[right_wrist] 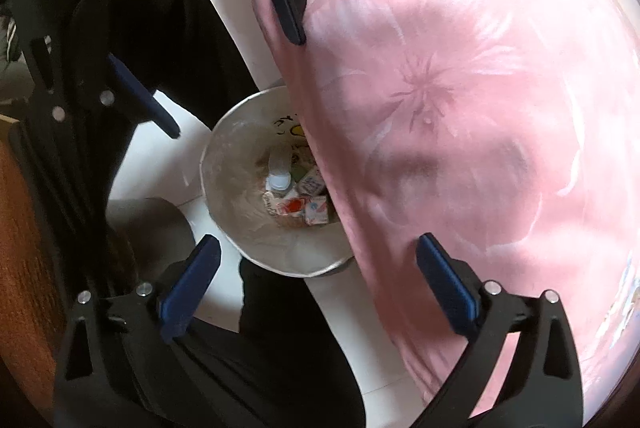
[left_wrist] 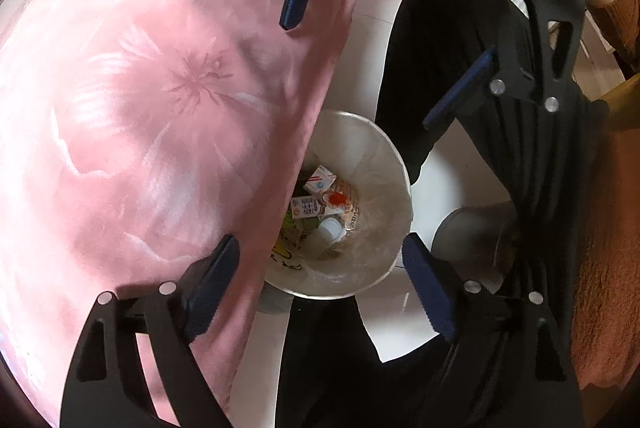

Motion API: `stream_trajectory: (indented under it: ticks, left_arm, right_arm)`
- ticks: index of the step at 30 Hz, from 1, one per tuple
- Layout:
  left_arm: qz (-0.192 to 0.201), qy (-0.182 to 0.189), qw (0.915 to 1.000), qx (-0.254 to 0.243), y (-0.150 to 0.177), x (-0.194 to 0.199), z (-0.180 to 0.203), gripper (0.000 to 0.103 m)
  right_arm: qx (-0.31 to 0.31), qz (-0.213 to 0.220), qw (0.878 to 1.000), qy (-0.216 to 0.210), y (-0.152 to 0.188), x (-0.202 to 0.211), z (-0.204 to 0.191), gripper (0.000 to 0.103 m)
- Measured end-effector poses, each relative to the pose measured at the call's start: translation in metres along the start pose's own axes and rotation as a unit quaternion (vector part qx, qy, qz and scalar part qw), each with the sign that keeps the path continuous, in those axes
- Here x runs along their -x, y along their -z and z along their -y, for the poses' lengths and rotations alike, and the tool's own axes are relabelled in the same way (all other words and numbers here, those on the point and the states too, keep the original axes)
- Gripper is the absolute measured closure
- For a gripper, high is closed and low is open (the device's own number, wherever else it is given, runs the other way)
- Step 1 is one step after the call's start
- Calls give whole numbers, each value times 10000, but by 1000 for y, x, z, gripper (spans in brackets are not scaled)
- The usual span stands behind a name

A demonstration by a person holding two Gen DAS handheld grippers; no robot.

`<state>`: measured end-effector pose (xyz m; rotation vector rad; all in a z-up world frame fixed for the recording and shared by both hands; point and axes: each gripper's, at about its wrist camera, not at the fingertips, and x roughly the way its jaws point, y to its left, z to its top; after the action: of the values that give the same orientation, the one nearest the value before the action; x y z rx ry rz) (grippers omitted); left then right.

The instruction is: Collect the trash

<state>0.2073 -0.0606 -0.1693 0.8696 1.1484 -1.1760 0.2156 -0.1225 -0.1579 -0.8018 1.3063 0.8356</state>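
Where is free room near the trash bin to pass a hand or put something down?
Free: white floor between the trash bin and the person's dark trousers; also the bin's open mouth beside the cartons. Crowded: the pink bedcover overhangs the bin's far side.

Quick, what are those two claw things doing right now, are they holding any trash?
Left gripper: open, holding nothing, above the trash bin.
Right gripper: open, holding nothing, also above the bin.
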Motion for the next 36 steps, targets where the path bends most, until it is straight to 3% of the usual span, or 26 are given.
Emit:
stream_trajectory:
  ticks: [2,19,36]
  left_arm:
    - [8,-34,10000,41,-1,2,-2,13]
    - [-6,-288,9995,97,3,14,5,13]
    - [418,-858,9937,588,17,52,19,12]
  right_arm:
    - [-38,-18,10000,2,2,1,1,7]
    - [-243,-4,9995,220,15,5,-9,7]
    - [-715,251,9959,499,40,29,-16,7]
